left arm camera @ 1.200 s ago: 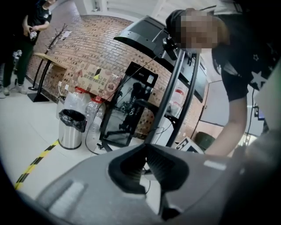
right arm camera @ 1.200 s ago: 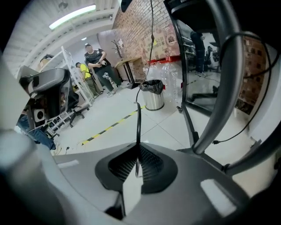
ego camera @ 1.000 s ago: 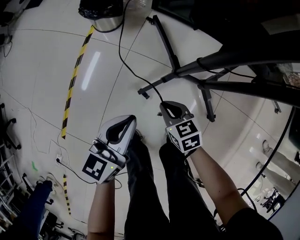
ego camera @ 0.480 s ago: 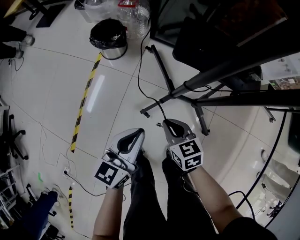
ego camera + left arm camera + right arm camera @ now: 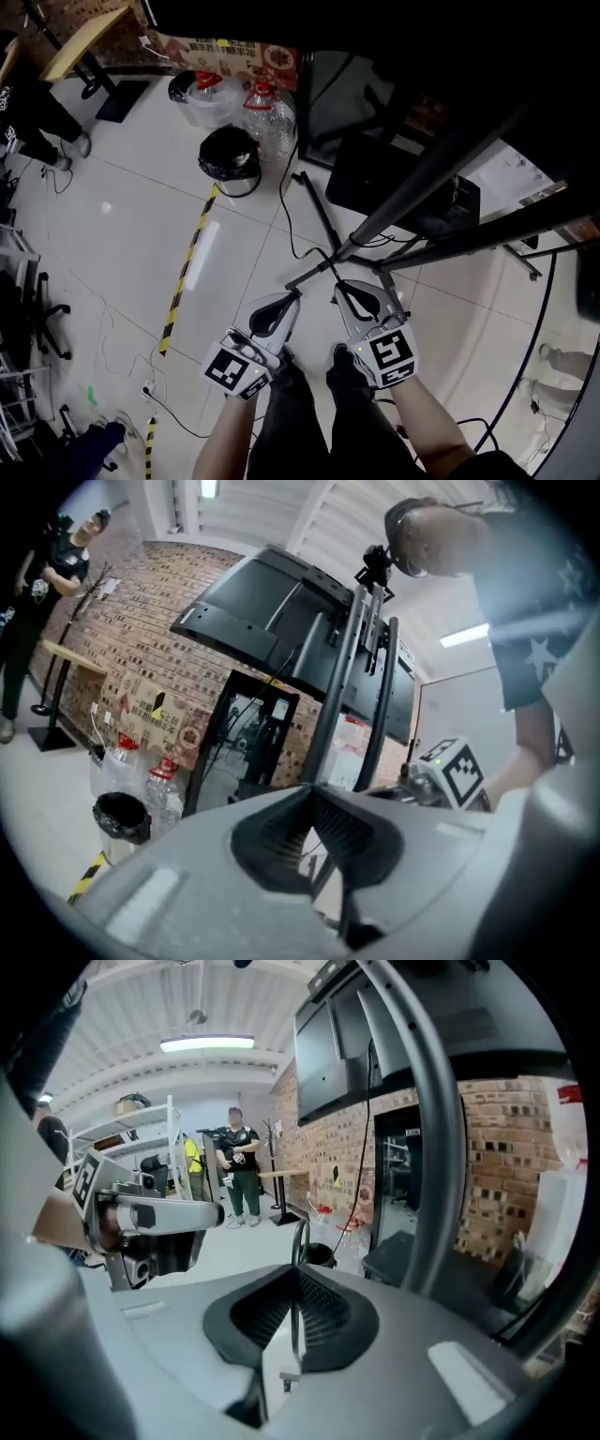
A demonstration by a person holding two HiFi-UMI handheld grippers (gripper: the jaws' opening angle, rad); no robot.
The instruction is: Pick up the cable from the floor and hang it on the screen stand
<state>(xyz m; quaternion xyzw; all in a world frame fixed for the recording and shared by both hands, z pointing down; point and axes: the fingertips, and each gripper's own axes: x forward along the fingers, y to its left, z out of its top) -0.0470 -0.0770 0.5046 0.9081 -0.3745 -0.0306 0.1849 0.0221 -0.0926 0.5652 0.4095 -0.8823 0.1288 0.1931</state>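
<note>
Holding the cable up in front of the screen stand

Pickup looks done: the right gripper is clamped on the thin black cable, whose short end dangles by its jaws while the rest trails to the white floor farther off. Hanging it on the screen stand, just beyond and to the right, remains. The left gripper sits close beside, jaws together with nothing evident between them, pointing level; the right one tilts slightly downward.

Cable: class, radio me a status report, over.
Right tongs shut on cable. Left tongs shut. Cable not yet hung, rest trails on floor. Screen stand just ahead, nothing between.
</note>
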